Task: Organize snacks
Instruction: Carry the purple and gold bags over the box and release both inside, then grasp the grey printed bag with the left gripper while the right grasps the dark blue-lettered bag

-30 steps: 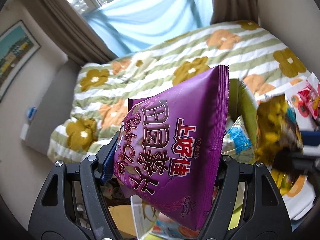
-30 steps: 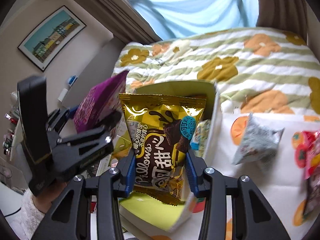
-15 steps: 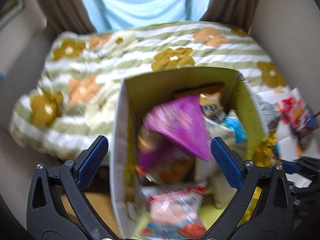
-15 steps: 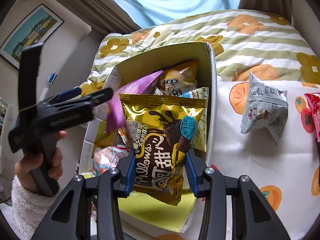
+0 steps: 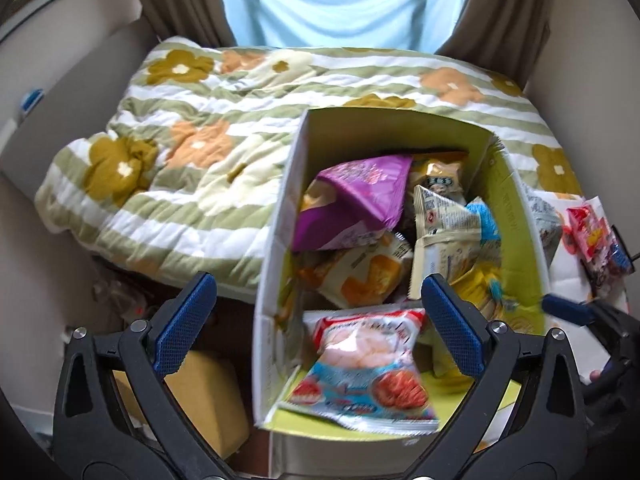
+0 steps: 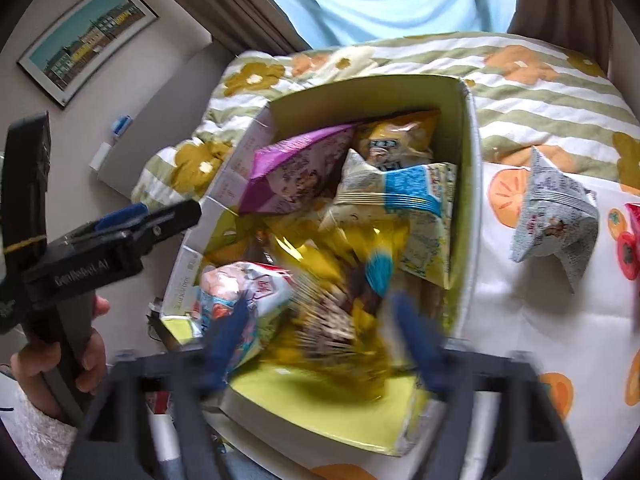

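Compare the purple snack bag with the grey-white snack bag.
The purple snack bag lies inside the box, leaning among other packets; the grey-white snack bag sits outside it on the fruit-print cloth, alone. The purple one is bright with a pale printed face showing; the grey-white one is dull with small dark print. The purple one appears larger. Both are sealed, puffy packets, and neither is held by a gripper.

Your left wrist camera looks steeply down past its gripper (image 5: 318,310) into the open box (image 5: 280,216) from close by, facing the bed (image 5: 192,128) and window beyond. Your right wrist camera does the same from the box's other side, blurred near its gripper (image 6: 320,332). Both views share the box, its snack bags and the bed.
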Action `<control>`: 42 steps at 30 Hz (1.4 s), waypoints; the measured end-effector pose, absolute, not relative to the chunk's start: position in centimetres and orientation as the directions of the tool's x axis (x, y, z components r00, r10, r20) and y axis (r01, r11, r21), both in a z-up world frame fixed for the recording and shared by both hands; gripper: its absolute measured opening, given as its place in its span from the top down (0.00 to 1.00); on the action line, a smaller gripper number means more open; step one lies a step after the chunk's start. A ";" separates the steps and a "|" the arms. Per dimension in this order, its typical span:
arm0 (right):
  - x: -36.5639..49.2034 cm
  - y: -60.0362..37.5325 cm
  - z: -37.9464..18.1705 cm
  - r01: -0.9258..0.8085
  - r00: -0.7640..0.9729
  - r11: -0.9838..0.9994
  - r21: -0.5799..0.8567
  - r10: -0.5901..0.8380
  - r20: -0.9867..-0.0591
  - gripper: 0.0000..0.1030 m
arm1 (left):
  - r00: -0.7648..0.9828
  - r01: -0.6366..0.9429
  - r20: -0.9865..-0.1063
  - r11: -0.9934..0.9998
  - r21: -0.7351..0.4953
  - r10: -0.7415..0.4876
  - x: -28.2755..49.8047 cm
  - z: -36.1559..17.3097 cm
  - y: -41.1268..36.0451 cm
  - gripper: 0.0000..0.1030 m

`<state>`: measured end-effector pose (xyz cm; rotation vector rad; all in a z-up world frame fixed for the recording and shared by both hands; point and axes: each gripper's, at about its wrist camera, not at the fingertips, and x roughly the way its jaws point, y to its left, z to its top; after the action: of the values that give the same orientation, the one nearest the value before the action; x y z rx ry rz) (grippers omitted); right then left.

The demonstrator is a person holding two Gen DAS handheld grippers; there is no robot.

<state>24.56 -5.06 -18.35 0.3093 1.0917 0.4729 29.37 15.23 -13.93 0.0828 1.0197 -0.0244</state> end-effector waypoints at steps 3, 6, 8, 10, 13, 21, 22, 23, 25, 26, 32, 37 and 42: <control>23.8 -4.9 -18.2 -0.240 0.396 0.845 0.478 0.535 -0.746 0.00 | 0.513 0.046 -0.859 0.999 0.027 0.000 28.5 -14.4 15.9 0.01; 23.2 -4.7 -18.4 -0.247 0.414 0.859 0.448 0.512 -0.753 0.00 | 0.506 0.041 -0.862 0.999 0.002 -0.019 27.7 -14.9 16.3 0.01; 23.0 -4.6 -18.4 -0.245 0.420 0.867 0.434 0.498 -0.758 0.00 | 0.506 0.047 -0.862 0.999 0.002 -0.022 27.4 -15.2 16.4 0.01; 22.9 -4.5 -18.3 -0.243 0.424 0.871 0.428 0.492 -0.760 0.00 | 0.510 0.058 -0.860 0.998 0.011 -0.020 27.1 -15.3 16.3 0.01; 22.6 -4.6 -18.0 -0.232 0.438 0.886 0.401 0.463 -0.770 0.00 | 0.516 0.085 -0.856 0.996 0.010 -0.035 26.9 -15.1 15.8 0.01; 20.5 -8.3 -16.5 -0.146 0.511 0.919 0.366 0.386 -0.768 0.00 | 0.538 0.169 -0.835 0.985 -0.027 -0.115 26.7 -13.3 11.8 0.01; 20.2 -9.2 -16.3 -0.130 0.525 0.922 0.365 0.376 -0.763 0.00 | 0.542 0.182 -0.831 0.983 -0.032 -0.127 26.7 -13.0 10.9 0.01; 19.8 -10.5 -16.0 -0.106 0.545 0.925 0.364 0.360 -0.757 0.00 | 0.544 0.194 -0.828 0.980 -0.034 -0.136 26.6 -12.7 10.1 0.02; 19.0 -12.7 -15.7 -0.070 0.574 0.929 0.363 0.335 -0.747 0.00 | 0.551 0.214 -0.822 0.976 -0.032 -0.148 26.5 -12.2 7.9 0.01; 18.7 -14.0 -15.7 -0.050 0.587 0.931 0.361 0.320 -0.744 0.00 | 0.553 0.223 -0.818 0.974 -0.033 -0.154 26.4 -12.1 6.9 0.01; 16.8 -21.3 -15.3 0.026 0.623 0.935 0.354 0.262 -0.737 0.00 | 0.551 0.242 -0.814 0.969 -0.055 -0.183 26.0 -11.7 -0.4 0.01; 15.4 -28.4 -15.7 0.086 0.631 0.929 0.361 0.230 -0.741 0.00 | 0.548 0.256 -0.816 0.966 -0.045 -0.184 26.2 -11.9 -7.1 0.01; 15.5 -33.7 -15.9 0.118 0.619 0.943 0.310 0.174 -0.766 0.00 | 0.531 0.258 -0.827 0.965 -0.050 -0.185 27.1 -12.6 -12.0 0.01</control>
<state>15.46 -33.70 -15.94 0.3486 0.9082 0.0330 27.10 -11.96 -12.59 0.0819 0.9759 -0.2650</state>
